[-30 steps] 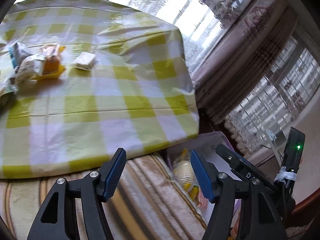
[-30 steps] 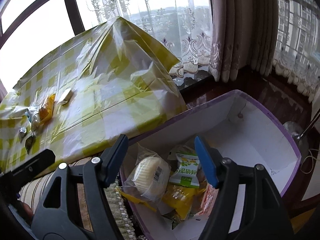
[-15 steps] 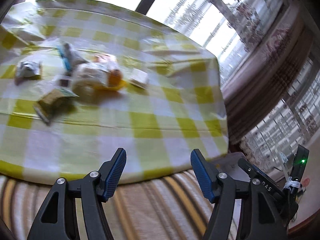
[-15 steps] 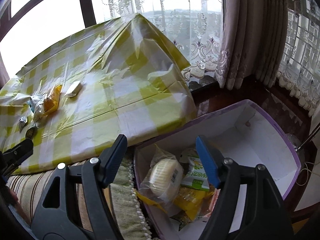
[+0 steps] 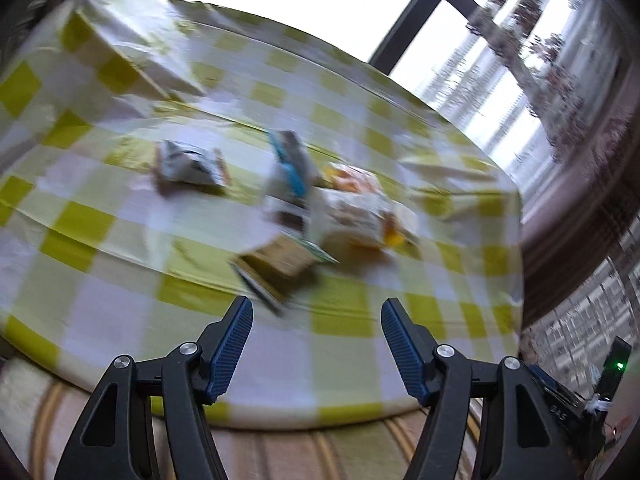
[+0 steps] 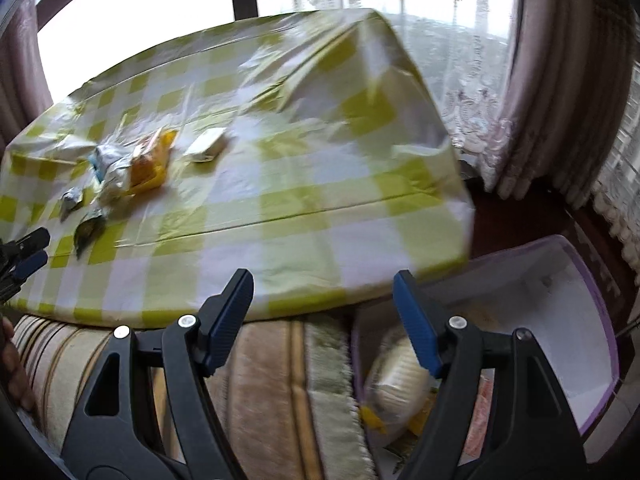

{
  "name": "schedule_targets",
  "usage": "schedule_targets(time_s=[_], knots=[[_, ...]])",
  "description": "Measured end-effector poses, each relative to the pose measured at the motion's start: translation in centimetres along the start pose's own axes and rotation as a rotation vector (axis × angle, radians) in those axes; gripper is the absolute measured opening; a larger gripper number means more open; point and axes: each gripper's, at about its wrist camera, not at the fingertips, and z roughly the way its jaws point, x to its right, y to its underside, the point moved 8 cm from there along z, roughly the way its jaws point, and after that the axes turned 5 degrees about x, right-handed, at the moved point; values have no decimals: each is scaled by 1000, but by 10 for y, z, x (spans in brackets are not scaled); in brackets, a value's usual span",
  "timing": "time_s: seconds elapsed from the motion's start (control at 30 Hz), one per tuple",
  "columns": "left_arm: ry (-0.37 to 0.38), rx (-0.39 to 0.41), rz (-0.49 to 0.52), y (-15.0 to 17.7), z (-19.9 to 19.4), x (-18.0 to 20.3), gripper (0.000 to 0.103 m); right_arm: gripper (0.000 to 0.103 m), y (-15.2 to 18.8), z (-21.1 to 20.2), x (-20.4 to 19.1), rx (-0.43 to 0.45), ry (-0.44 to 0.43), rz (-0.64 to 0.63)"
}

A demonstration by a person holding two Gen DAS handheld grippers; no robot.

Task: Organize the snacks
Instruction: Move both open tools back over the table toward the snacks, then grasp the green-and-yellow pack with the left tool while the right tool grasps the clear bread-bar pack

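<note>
Left wrist view blurred, snack packets (image 5: 316, 208) indistinct, box (image 6: 576, 320) partly cut off

Glossy yellow-and-white checked plastic tablecloth (image 6: 320, 184) is covering the table ahead of the tongs. Striped beige fabric cushion (image 6: 256, 392) is lying right under them. Bright daylight is pouring through the dark-framed window (image 5: 404, 24) beyond. White lace sheer curtain (image 6: 464, 80) and mauve pleated drapes (image 6: 560, 100) are hanging to the right.
</note>
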Motion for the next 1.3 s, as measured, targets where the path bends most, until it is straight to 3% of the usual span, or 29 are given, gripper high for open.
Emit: schedule_targets(time_s=[0.17,0.53,0.67,0.73,0.93,1.3], knots=[[-29,-8,64,-15,15,-10,68,75,-4,16,-21,-33,-48,-6],[-13,-146,315,-23,72,-3,67,75,-16,52,-56,-82,-93,-14],[12,-176,355,-17,84,0,42,75,-29,63,-62,-65,-92,2],[5,-168,376,-15,83,2,39,76,-37,68,-65,-48,-88,14],[17,-128,321,-17,80,-2,38,79,-71,96,-85,3,-118,73],[16,-86,263,-18,78,-6,37,79,-110,155,-129,19,-95,48]])
